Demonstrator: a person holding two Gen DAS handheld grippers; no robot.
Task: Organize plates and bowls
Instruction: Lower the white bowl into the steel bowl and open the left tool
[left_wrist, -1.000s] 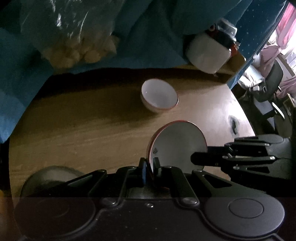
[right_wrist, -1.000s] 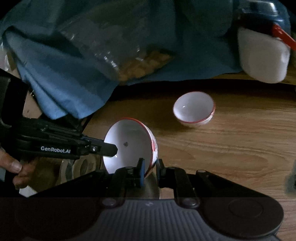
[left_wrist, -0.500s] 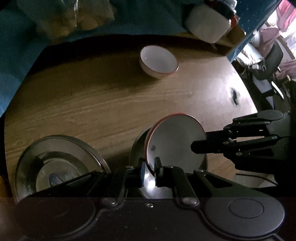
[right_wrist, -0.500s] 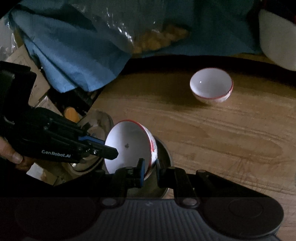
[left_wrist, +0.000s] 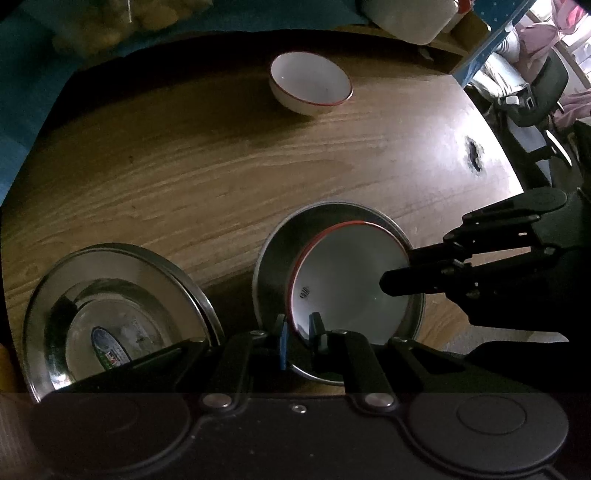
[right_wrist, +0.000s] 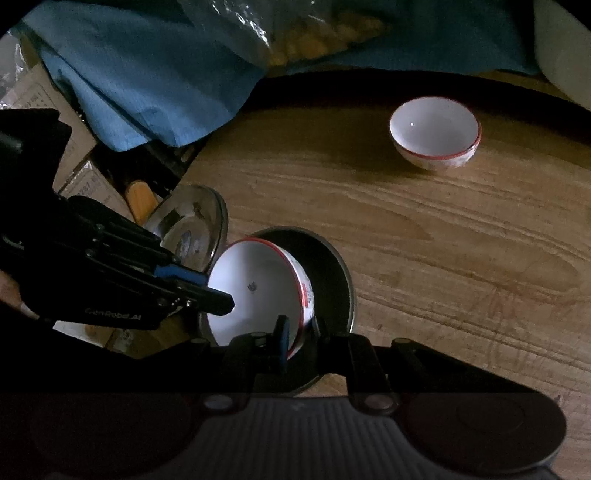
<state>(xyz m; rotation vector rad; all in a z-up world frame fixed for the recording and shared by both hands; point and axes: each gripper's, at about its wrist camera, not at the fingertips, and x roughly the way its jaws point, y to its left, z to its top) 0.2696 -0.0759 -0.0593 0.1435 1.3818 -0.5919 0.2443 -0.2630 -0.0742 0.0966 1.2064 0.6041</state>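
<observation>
White ceramic bowl (left_wrist: 351, 280), red rim, small dark mark inside, red print on outer wall; tilted, sitting partly inside steel bowl (left_wrist: 273, 258) on wooden table (left_wrist: 184, 177). Held by both grippers: left gripper (left_wrist: 297, 328) fingers pinching near rim, right gripper (right_wrist: 297, 332) fingers pressed on opposite rim. Second white red-rimmed bowl (right_wrist: 436, 133) upright, well apart at far side of table. Steel plate (left_wrist: 110, 317) just beside steel bowl.

We cannot see the bottom of the metal bowl (left_wrist: 280, 251) under the white bowl (left_wrist: 351, 280); the plastic bag (right_wrist: 314, 29) is cut by the top edge.
</observation>
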